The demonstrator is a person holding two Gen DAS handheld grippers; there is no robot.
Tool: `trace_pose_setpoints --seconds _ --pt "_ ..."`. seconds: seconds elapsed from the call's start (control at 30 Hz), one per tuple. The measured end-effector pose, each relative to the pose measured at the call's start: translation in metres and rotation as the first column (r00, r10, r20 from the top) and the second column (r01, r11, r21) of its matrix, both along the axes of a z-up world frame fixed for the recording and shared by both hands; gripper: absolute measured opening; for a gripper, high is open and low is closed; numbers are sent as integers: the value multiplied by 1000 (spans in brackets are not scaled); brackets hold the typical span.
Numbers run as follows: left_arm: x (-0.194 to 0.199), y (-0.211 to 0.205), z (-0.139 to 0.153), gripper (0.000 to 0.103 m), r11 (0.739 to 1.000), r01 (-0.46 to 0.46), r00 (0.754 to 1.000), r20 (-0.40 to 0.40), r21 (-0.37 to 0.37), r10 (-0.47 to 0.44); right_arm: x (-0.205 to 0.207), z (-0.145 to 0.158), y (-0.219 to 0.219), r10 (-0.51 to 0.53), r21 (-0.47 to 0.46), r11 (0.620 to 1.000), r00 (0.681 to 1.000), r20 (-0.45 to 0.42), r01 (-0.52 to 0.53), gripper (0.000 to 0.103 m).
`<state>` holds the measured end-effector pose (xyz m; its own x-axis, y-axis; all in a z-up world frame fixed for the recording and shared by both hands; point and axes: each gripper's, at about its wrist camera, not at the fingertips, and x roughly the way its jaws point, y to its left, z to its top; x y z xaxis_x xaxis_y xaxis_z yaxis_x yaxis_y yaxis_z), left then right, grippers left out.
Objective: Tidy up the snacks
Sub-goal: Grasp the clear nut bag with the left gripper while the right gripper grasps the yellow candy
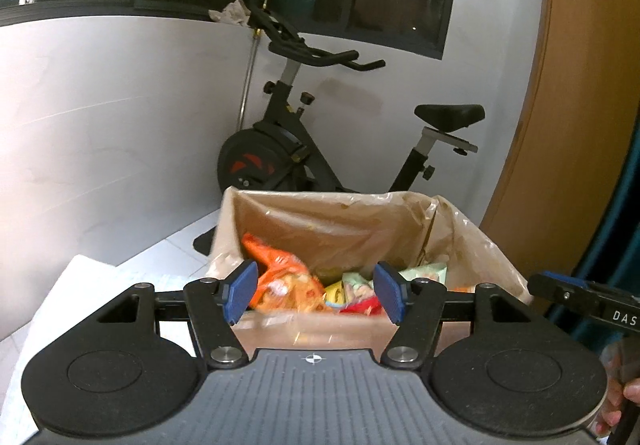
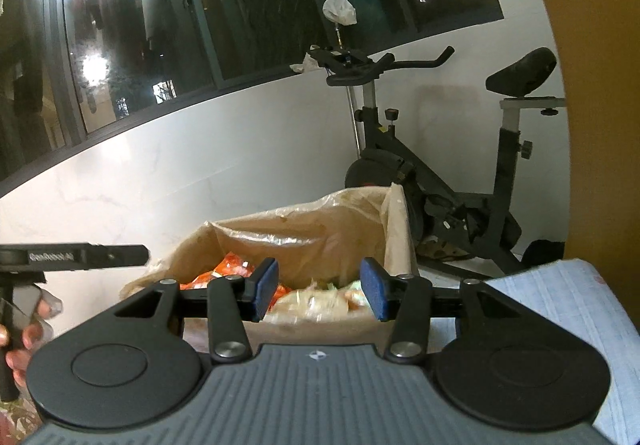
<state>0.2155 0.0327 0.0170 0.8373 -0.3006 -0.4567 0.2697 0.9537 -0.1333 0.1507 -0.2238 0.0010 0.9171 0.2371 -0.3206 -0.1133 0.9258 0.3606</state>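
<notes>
Snack packets lie loose inside a cardboard box (image 1: 316, 337) lined with a translucent plastic bag (image 1: 472, 241). In the left wrist view, an orange packet (image 1: 280, 277) rests against the left side of the box interior, with a pale green packet (image 1: 424, 271) to the right and a red packet (image 1: 360, 307) near the front wall. Further packets between them are blurred and cannot be identified.

Left claw (image 1: 316, 293): both blue pads are spread wide apart and grip nothing. It sits at the near edge of the box, aimed into the opening.

Right claw (image 2: 318, 291): its pads are likewise spread apart and hold nothing. It is positioned at the near wall of the box (image 2: 320, 331), with a pale clear-wrapped packet (image 2: 316, 305) visible between the pads and orange packets (image 2: 236, 269) to the left behind them.

Each claw appears at the edge of the other camera's view, just beside the box.

Behind the box stands a black exercise bike (image 1: 304, 141) against a white wall (image 1: 112, 117), below dark windows (image 2: 248, 5). A pale blue cloth (image 2: 560, 309) lies right of the box.
</notes>
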Motion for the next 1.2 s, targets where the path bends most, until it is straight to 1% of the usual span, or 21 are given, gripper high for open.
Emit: trace_pose_setpoints --seconds 0.1,0.17,0.27,0.37,0.47,0.63,0.7,0.8,0.93,1.2 --pt "-23 10 -5 66 1000 -4 1000 -9 6 4 -18 -6 4 -1 12 1000 1000 -13 1 49" --pt "-38 17 -13 66 1000 -2 1000 -26 8 2 -29 -14 9 5 16 1000 999 -32 -5 49" --pt "-59 21 -34 65 1000 13 998 -66 21 -11 -42 -30 20 14 6 1000 997 -72 -14 49" --pt "-78 20 -63 59 998 37 992 -125 48 -31 -52 -50 31 30 6 1000 993 -116 -29 49" --pt "-92 18 -95 55 996 59 979 -198 61 -46 -62 -69 42 46 10 999 986 -162 -45 49" --pt "-109 16 -145 53 995 71 951 -307 75 -45 -78 -96 53 84 21 996 973 -217 -81 49" --pt "-112 15 -160 50 995 75 937 -347 70 -47 -83 -104 56 90 13 996 968 -234 -89 49" --pt "-117 15 -177 50 994 78 923 -383 82 -41 -91 -116 60 96 16 995 959 -265 -95 49" --pt "-120 17 -190 50 993 79 912 -409 90 -36 -97 -124 60 86 23 996 954 -287 -83 49" --pt "-128 14 -188 50 983 153 912 -399 104 -100 -97 -125 59 83 25 997 951 -297 -79 49"
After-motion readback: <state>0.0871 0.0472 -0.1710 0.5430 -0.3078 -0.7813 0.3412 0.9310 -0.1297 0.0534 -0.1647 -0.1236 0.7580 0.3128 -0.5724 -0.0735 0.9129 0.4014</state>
